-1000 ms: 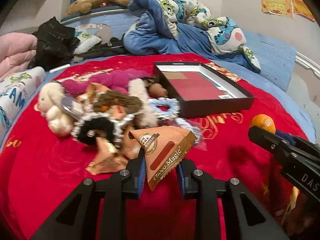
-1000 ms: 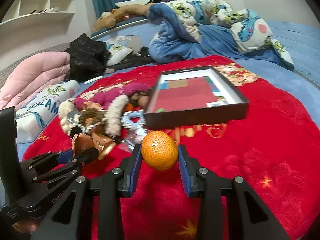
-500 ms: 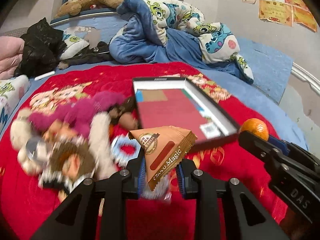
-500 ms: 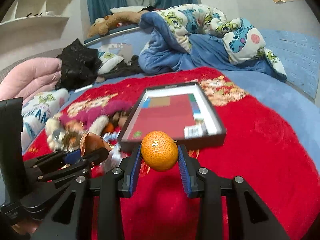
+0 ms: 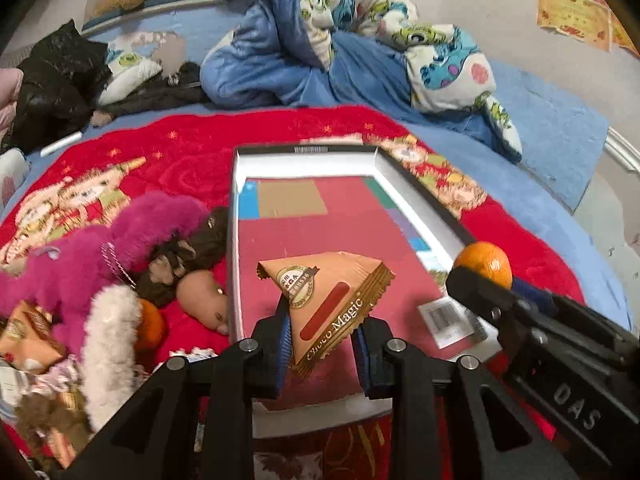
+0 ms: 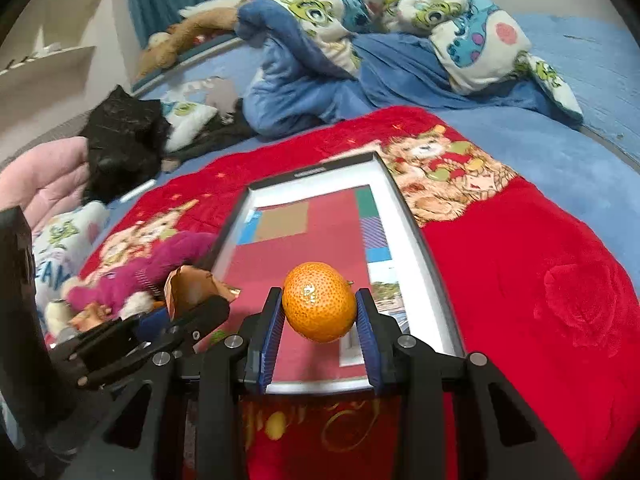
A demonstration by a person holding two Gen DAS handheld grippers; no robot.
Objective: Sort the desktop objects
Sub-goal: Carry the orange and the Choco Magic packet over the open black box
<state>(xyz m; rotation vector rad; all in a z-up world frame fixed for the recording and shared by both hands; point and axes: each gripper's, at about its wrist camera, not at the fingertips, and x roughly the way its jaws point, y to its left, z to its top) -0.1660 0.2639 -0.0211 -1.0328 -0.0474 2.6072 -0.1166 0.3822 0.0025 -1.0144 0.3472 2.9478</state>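
Observation:
My left gripper (image 5: 322, 342) is shut on a brown triangular Choco Magic snack packet (image 5: 326, 300) and holds it above the near end of the black shallow box (image 5: 236, 216) with a red inside. My right gripper (image 6: 319, 334) is shut on an orange tangerine (image 6: 319, 307) and holds it over the box's near end (image 6: 416, 240). The right gripper with the tangerine (image 5: 484, 262) also shows at the right of the left wrist view. The left gripper with the packet (image 6: 192, 286) shows at the left of the right wrist view.
A heap of toys lies left of the box: a magenta plush (image 5: 92, 252), a brown furry toy (image 5: 184, 256), a small doll head (image 5: 200, 292), another tangerine (image 5: 150, 324). All rest on a red blanket (image 6: 540, 272). A rumpled blue quilt (image 5: 320, 52) lies behind.
Both grippers have moved forward and up with their loads, from over the red blanket and the toy heap to above the near end of the box.

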